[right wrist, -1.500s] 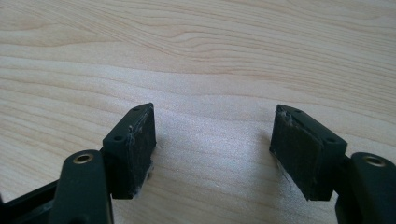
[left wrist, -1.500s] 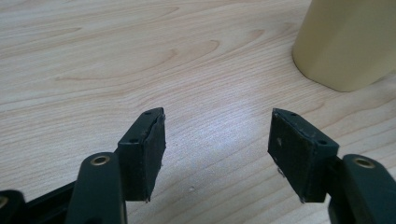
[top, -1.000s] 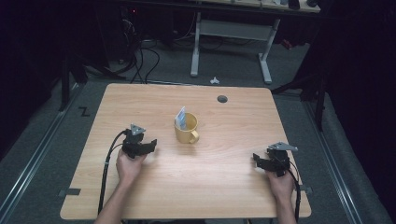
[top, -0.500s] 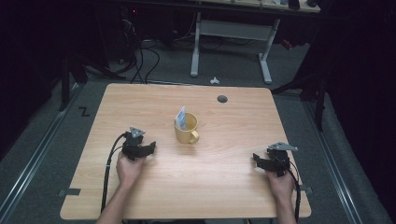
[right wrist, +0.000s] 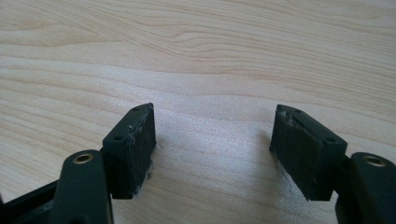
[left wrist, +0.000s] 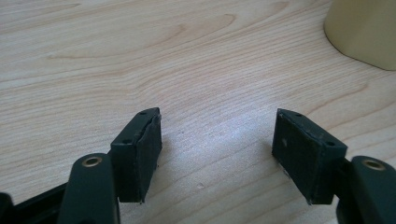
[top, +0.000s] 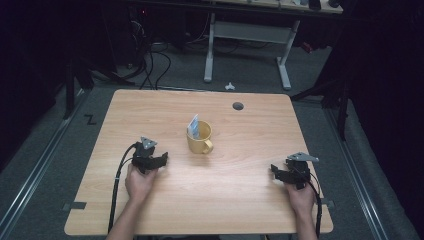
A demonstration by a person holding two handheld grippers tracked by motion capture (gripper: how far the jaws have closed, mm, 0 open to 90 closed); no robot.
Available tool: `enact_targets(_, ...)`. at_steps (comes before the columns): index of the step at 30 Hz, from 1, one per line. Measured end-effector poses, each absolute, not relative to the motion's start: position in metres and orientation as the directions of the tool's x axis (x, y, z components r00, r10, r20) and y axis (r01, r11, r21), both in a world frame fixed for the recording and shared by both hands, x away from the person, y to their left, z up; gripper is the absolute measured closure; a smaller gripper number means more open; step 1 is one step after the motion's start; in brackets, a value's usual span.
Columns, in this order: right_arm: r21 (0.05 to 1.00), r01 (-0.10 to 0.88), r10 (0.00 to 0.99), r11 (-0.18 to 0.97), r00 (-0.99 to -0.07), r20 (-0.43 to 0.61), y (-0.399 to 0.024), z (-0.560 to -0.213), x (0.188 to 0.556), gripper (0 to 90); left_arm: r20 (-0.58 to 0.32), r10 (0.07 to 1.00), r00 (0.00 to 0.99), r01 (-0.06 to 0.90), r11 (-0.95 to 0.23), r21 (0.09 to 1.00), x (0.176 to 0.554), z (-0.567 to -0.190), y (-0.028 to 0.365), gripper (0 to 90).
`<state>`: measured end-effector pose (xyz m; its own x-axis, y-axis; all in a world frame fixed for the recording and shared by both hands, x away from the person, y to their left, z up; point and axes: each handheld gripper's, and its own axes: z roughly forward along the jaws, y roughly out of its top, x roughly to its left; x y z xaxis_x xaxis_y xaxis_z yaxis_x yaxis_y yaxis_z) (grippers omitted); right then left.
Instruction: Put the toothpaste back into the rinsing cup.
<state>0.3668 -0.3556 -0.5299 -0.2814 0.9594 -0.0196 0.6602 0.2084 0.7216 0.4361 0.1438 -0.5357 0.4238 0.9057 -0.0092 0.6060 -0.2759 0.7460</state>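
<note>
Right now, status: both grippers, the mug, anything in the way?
Left gripper open, empty, low over the table. Right gripper open, empty, off to the right. Yellow mug upright mid-table, packet standing in it. Nothing between the grippers and the mug.

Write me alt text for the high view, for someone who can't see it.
A yellow mug with a small packet standing in it sits mid-table on a light wooden table. A person's hands rest on the near half, the left claw close to the mug with its jaws apart, the right claw far off to the right.
</note>
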Motion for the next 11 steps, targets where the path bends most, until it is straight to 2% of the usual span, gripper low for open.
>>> enact_targets(11, 0.722, 0.660, 0.959, 0.208, -0.281, -0.020, -0.3556, -0.5299, 0.3668, 31.2, -0.017, 0.898, 0.439, 0.606, -0.283, 0.743, 0.4368, -0.5359, 0.1436, 28.7)
